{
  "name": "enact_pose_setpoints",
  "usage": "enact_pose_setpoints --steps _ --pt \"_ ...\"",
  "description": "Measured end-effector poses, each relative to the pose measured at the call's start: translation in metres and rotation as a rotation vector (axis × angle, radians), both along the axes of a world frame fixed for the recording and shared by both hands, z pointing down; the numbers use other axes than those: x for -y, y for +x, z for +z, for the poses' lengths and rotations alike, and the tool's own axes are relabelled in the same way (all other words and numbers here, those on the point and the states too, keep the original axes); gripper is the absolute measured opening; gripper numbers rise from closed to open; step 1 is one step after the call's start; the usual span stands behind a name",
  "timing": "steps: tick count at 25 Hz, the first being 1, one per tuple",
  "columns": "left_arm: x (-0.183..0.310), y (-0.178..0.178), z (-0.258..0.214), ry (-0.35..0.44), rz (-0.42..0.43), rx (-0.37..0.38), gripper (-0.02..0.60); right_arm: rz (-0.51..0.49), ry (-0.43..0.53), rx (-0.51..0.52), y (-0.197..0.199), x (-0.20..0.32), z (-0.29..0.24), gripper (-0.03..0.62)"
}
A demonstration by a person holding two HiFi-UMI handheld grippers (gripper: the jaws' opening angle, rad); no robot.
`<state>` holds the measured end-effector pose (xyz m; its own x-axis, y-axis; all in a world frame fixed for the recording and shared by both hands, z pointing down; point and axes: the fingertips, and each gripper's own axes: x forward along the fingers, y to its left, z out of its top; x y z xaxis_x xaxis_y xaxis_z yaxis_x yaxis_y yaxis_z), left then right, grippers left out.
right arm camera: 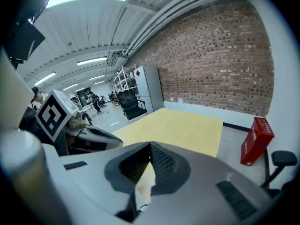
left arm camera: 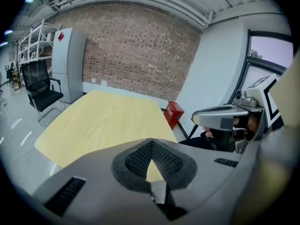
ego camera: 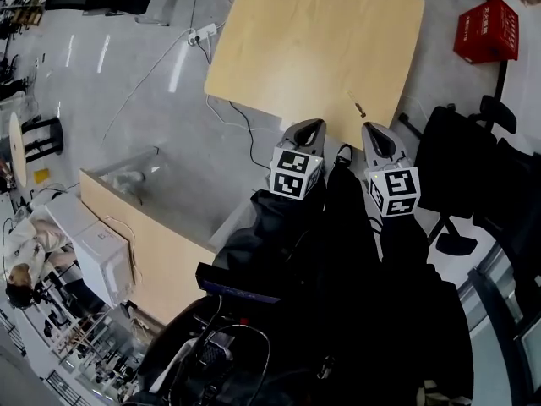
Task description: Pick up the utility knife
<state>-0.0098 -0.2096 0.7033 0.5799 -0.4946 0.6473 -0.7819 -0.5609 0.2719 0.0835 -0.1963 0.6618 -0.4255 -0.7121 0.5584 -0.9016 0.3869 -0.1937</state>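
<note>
Pale wood table (ego camera: 313, 41) fills the upper middle of the head view. The utility knife (ego camera: 359, 106), a tiny sliver, lies near its lower right edge, just above the grippers. The left gripper (ego camera: 311, 129) and right gripper (ego camera: 376, 135) both have their jaws pressed together, holding nothing. A red crate (ego camera: 486, 30) sits upper right, its print unreadable. A black chair (ego camera: 473, 167) stands at right.

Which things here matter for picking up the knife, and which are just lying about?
Job: knife, likely the small thing near the table's edge; table; left gripper and right gripper, both shut and empty.
Lying about: red crate; chair; power strip.
</note>
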Motion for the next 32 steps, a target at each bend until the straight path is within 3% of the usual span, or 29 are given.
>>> enact_pose_setpoints --steps 10,20,26,32 --pt "-0.010 -0.016 0.047 -0.111 -0.008 0.022 0.000 -0.058 -0.096 -0.052 -0.002 0.001 0.061 0.005" --pt "-0.021 -0.035 0.075 -0.148 -0.021 0.062 0.000 -0.126 -0.160 -0.156 0.000 0.011 0.115 0.010" --pt "-0.029 -0.044 0.084 -0.175 -0.027 0.073 0.000 -0.164 -0.212 -0.228 0.002 0.020 0.147 0.067" --pt "-0.031 -0.046 0.091 -0.179 -0.036 0.075 0.000 -0.183 -0.266 -0.292 0.010 0.029 0.172 0.075"
